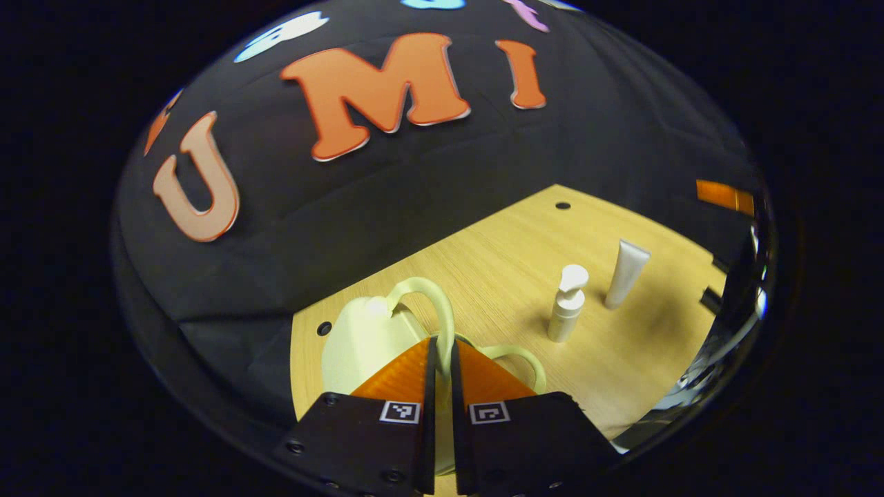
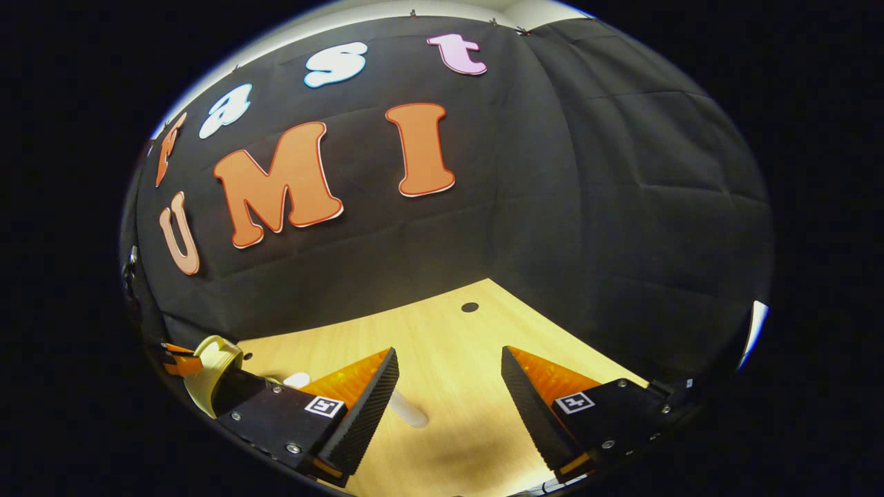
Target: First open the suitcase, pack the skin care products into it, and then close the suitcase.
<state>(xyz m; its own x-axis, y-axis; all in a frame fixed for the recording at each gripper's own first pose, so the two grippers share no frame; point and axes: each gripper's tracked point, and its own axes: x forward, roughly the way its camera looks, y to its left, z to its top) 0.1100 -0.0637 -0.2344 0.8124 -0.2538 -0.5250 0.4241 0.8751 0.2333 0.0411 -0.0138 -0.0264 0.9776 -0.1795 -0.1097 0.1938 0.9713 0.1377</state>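
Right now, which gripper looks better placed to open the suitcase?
Left. The left gripper is closed on the suitcase handle; the right gripper hangs open above the table.

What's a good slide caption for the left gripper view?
Left gripper pinching the suitcase handle, pump bottle and tube waiting upright on the table.

Left gripper view sits low and close over the pale suitcase point(image 1: 366, 338), facing the wall across the counter point(image 1: 497, 269). Right gripper view rides higher, aimed at the booth corner (suitcase point(image 2: 210, 366) at eight o'clock). Both share counter point(image 2: 449, 345) and wall.
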